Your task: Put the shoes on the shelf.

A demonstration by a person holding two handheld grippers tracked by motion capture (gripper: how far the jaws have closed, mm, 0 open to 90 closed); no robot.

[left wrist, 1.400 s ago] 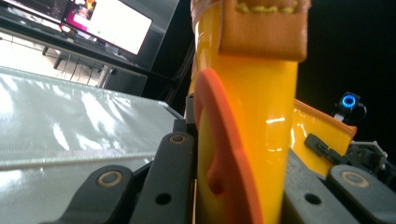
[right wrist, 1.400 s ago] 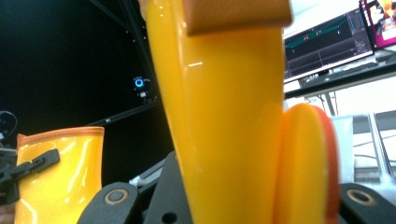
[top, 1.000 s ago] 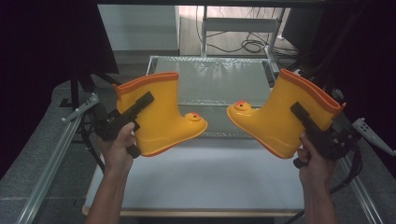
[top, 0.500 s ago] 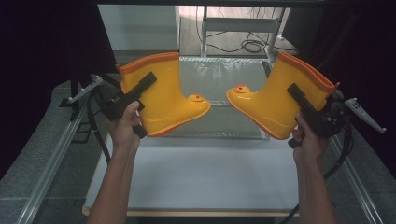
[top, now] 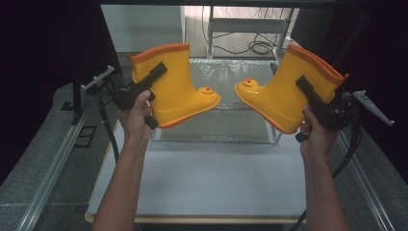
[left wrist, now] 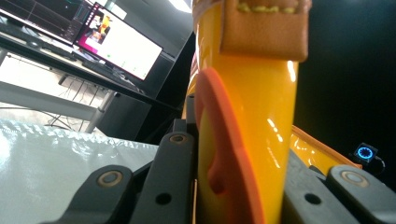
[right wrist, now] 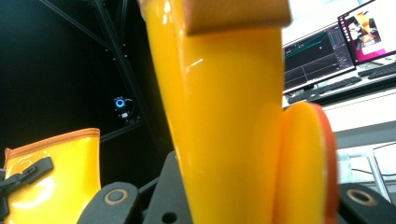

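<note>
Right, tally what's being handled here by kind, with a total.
Yellow rubber boots: 2, the left boot and the right boot, toes facing each other above the table.
Handheld grippers: 2, the left gripper and the right gripper, each clamped on a boot shaft.
Total: 4

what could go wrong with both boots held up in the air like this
Each yellow boot, the left boot and the right boot, hangs from one gripper pinching its glossy shaft, so either might slip or swing. Their toes nearly meet above the table, so they could bump together.
</note>
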